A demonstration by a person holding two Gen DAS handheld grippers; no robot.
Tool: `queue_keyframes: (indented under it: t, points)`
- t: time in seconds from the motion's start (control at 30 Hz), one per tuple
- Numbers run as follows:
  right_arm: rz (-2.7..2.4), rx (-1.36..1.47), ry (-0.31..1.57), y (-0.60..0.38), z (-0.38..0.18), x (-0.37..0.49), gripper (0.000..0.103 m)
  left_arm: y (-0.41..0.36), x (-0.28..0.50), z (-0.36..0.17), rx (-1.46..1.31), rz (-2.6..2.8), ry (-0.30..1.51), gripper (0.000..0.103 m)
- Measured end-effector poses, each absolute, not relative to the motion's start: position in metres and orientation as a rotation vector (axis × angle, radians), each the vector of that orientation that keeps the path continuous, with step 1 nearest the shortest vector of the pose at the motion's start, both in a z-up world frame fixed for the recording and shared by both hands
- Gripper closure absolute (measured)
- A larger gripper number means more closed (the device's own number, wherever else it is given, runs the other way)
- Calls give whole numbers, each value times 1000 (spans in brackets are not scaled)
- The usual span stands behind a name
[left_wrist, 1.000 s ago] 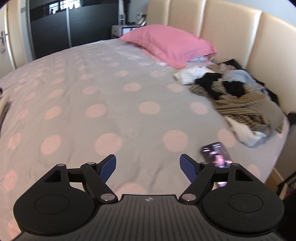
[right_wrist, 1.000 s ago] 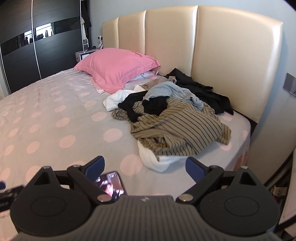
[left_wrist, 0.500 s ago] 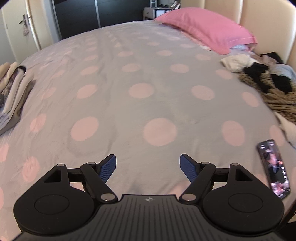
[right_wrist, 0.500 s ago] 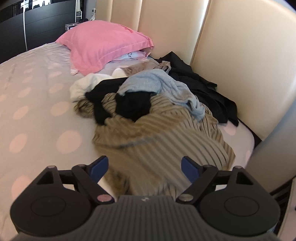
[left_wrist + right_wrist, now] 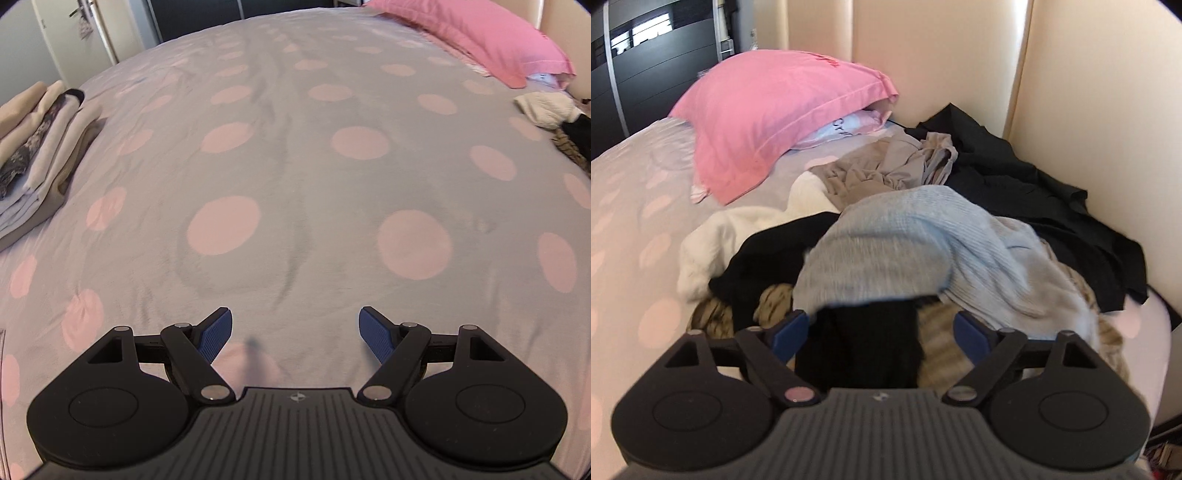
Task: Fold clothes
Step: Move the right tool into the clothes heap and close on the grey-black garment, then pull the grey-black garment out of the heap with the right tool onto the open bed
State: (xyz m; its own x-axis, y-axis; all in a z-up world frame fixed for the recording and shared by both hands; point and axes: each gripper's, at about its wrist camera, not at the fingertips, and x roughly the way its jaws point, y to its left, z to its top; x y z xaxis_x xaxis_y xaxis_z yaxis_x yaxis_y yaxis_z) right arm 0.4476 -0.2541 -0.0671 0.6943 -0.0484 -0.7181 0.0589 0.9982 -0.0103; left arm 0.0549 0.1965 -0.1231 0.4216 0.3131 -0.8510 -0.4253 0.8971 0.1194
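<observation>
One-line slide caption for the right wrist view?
Open right gripper poised over a black knit garment in the unfolded pile beside the pink pillow.

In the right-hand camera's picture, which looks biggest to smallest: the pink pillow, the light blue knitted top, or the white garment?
1. Light blue ribbed knitted top, though it lies nearest the camera, so this is unsure.
2. Pink pillow, nearly as large.
3. White fluffy garment, partly covered.

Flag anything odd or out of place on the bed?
Nothing damaged or spilled. The only mess is the unfolded clothes pile heaped against the headboard beside the pink pillow, expected for this task. A folded stack lies tidy at the bed's far side. Both tongs, left and right, are open and empty.
</observation>
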Motion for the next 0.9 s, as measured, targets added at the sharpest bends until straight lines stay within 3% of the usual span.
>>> queue_keyframes:
  t: [0.1, 0.17, 0.2, 0.27, 0.3, 0.33, 0.6, 0.9]
  points:
    - [-88, 21, 795, -249, -73, 461, 14, 203, 55, -127, -124, 485, 1052, 28]
    - [-88, -2, 793, -246, -73, 465, 36, 206, 55, -128, -127, 493, 1057, 28]
    - [-79, -13, 796, -244, -72, 466, 56, 207, 55, -129, -128, 496, 1059, 28]
    - [-77, -54, 803, -239, -69, 466, 67, 206, 55, -129, -133, 495, 1061, 28]
    - [-78, -79, 799, -236, -66, 464, 80, 206, 55, -128, -135, 492, 1062, 28]
    - [-73, -94, 788, -235, -62, 461, 85, 206, 54, -127, -137, 488, 1061, 28]
    - [34, -148, 672, -219, -4, 397, 89, 202, 41, -97, -145, 478, 1002, 28]
    - [269, -147, 545, -193, 85, 262, 89, 193, 10, -45, -154, 457, 872, 28]
